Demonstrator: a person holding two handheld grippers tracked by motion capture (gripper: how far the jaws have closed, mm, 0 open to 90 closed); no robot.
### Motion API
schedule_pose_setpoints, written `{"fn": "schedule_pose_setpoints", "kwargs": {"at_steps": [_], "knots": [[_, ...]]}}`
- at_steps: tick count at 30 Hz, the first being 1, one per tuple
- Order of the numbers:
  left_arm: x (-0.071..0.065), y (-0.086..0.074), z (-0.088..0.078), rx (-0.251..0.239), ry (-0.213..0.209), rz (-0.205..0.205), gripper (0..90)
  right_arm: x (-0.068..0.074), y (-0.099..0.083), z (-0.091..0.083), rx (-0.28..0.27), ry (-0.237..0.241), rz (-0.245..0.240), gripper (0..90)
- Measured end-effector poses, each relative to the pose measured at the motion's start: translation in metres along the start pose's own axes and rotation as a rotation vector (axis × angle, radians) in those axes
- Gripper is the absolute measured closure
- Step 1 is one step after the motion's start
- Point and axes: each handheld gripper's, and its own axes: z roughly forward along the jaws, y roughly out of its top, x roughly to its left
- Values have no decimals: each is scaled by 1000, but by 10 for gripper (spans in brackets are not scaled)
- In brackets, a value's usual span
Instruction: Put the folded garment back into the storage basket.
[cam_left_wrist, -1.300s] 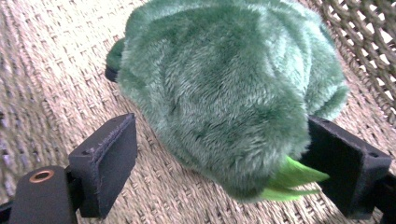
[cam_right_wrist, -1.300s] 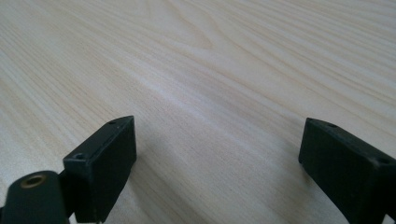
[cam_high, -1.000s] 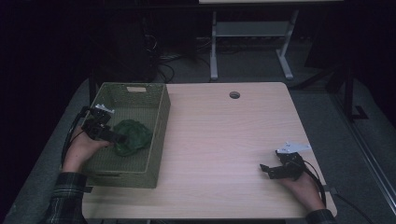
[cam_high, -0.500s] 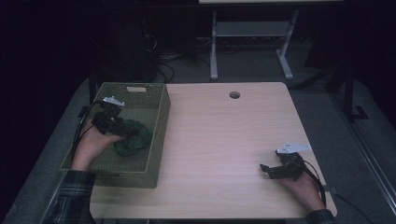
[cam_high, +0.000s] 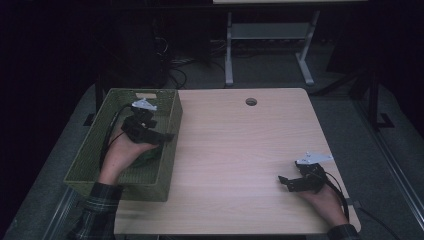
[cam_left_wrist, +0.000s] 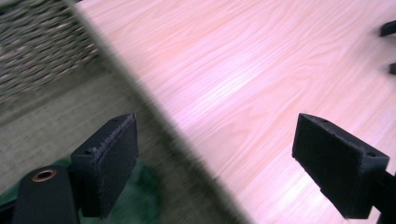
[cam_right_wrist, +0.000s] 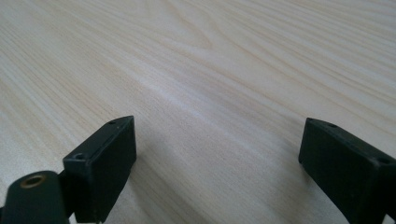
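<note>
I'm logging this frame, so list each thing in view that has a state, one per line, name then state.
left gripper: open, holding nothing, over the basket's right wall.
right gripper: open, holding nothing, low over bare table near the front right corner.
green cloth: bunched in the basket, below the left gripper, not gripped.
basket: upright on the table's left edge, open top.
table: bare wood, with a round hole near the far edge.

Before you a pale wood-grain surface (cam_high: 240, 150), round cable hole (cam_high: 251, 102) near its far edge, white metal stand (cam_high: 270, 47) behind on dark floor (cam_high: 350, 100), tangled cables (cam_high: 175, 70) beside it
</note>
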Motion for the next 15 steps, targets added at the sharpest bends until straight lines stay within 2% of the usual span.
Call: {"fn": "schedule_pose_setpoints", "kwargs": {"at_steps": [4, 5, 6, 9, 13, 14, 15], "knots": [[-17, 4, 11, -11, -24, 23, 139, 0, 0, 0, -1, 0, 0, 107], [-17, 4, 11, -11, -24, 23, 139, 0, 0, 0, -1, 0, 0, 107], [-25, 6, 18, -15, -32, 34, 139, 0, 0, 0, 0, 0, 0, 107], [-36, 7, 27, -18, -50, 46, 139, 0, 0, 0, 0, 0, 1, 107], [-47, 6, 37, -30, -64, 63, 139, 0, 0, 0, 0, 0, 0, 108], [-54, 4, 43, -38, -74, 69, 139, 0, 0, 0, 0, 0, 0, 107], [-54, 4, 43, -38, -74, 69, 139, 0, 0, 0, 0, 0, 0, 107]]}}
